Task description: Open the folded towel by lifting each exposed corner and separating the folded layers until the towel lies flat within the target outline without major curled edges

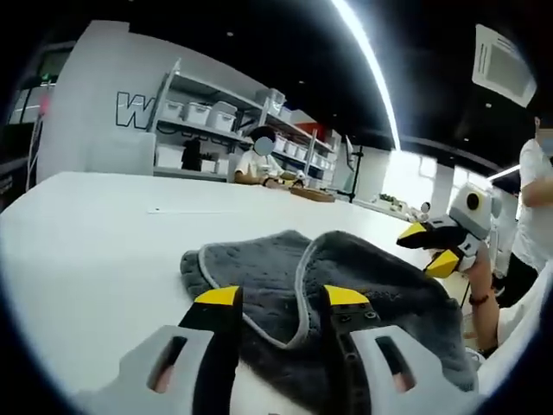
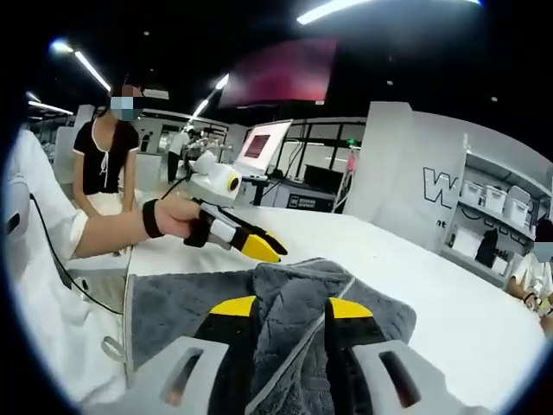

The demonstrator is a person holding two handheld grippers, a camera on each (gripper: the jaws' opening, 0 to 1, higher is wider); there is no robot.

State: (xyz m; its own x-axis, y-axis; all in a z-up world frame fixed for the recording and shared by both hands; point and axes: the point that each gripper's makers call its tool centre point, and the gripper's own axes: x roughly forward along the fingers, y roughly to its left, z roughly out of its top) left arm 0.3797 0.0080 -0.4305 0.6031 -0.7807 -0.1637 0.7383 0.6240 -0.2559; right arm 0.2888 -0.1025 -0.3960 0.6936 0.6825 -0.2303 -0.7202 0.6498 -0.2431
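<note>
A dark grey towel (image 1: pixel 363 285) with a pale trim lies folded and rumpled on the white table (image 1: pixel 95 251); one layer is turned over the other, with the trimmed edge curving across it. My left gripper (image 1: pixel 282 296) hovers over the towel's near edge, its jaws apart with nothing between them. My right gripper (image 1: pixel 429 248) is at the towel's far right side, yellow tips spread. In the right gripper view, the right gripper (image 2: pixel 291 307) stands open over the towel (image 2: pixel 285 285), and the left gripper (image 2: pixel 259 246), held by a hand, reaches in above the towel's far edge.
The table stretches wide to the left and back. A person (image 1: pixel 259 160) sits at its far end before shelves of bins (image 1: pixel 207 117). Another person (image 2: pixel 104 164) stands beyond the table edge (image 2: pixel 130 294), near screens.
</note>
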